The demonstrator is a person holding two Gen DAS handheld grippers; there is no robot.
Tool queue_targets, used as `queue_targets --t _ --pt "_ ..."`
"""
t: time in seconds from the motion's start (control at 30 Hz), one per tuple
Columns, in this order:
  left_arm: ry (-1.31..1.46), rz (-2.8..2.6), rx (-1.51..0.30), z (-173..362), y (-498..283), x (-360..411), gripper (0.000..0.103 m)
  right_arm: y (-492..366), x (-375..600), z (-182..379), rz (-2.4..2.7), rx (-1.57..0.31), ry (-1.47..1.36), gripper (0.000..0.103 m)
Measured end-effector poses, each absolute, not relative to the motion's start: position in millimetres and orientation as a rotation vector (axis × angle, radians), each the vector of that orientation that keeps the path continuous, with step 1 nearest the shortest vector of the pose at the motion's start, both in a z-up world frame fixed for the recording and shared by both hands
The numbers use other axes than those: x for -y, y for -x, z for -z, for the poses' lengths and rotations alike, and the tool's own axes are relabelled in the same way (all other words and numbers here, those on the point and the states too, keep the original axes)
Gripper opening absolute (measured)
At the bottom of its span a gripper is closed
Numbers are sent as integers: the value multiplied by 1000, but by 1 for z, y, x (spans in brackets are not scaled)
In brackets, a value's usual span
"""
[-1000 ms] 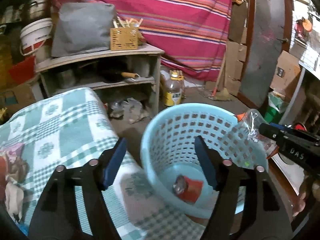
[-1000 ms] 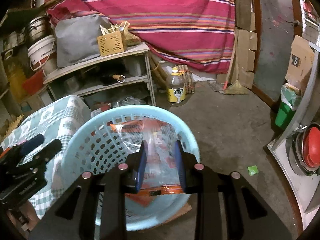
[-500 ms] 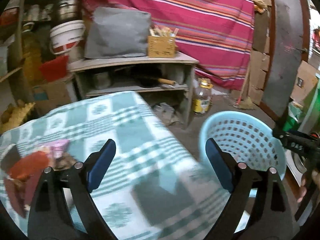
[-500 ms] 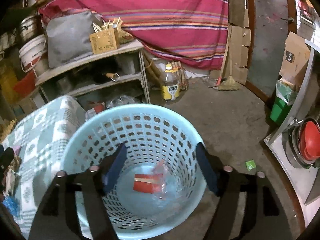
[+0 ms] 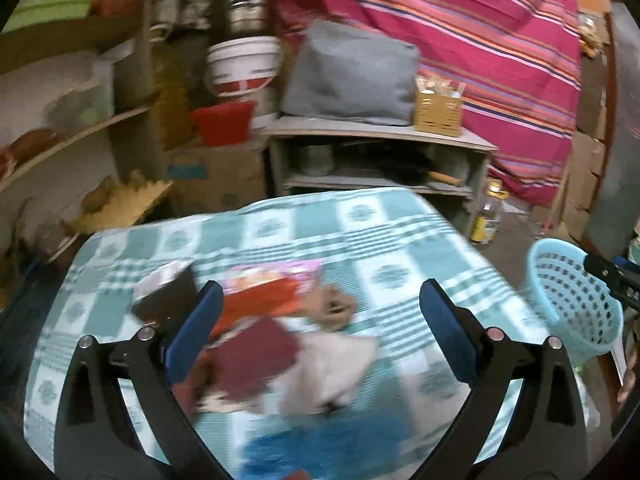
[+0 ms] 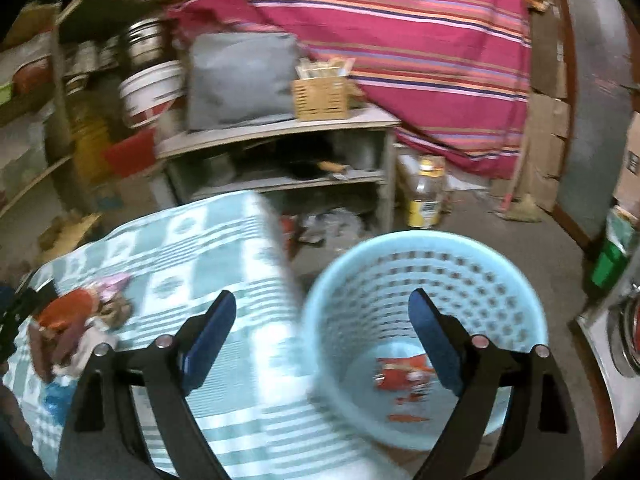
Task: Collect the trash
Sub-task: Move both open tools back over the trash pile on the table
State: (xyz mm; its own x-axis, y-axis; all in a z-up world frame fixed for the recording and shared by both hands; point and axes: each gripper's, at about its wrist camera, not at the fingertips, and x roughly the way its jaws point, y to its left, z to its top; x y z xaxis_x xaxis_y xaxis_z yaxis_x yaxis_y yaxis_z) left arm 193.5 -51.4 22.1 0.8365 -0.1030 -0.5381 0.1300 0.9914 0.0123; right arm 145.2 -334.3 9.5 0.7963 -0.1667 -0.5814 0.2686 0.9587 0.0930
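Trash is lying in two places, so the job is looking partly done. Largest, the table with its green checked cloth is filling the lower half of the left wrist view. The blue basket, lower right in the right wrist view, is holding red wrappers. A wrapper pile is waiting at lower centre. The left gripper is opening wide and empty above it; the right gripper is opening too, holding nothing.
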Motion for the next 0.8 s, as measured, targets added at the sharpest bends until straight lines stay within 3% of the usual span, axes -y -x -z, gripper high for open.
queue_targets --t 0.4,0.8 --pt "-2 13 -643 8 -202 -64 97 -167 238 11 117 -662 -130 94" --pt "-54 108 -741 48 -206 -76 97 -183 182 29 102 -718 29 95"
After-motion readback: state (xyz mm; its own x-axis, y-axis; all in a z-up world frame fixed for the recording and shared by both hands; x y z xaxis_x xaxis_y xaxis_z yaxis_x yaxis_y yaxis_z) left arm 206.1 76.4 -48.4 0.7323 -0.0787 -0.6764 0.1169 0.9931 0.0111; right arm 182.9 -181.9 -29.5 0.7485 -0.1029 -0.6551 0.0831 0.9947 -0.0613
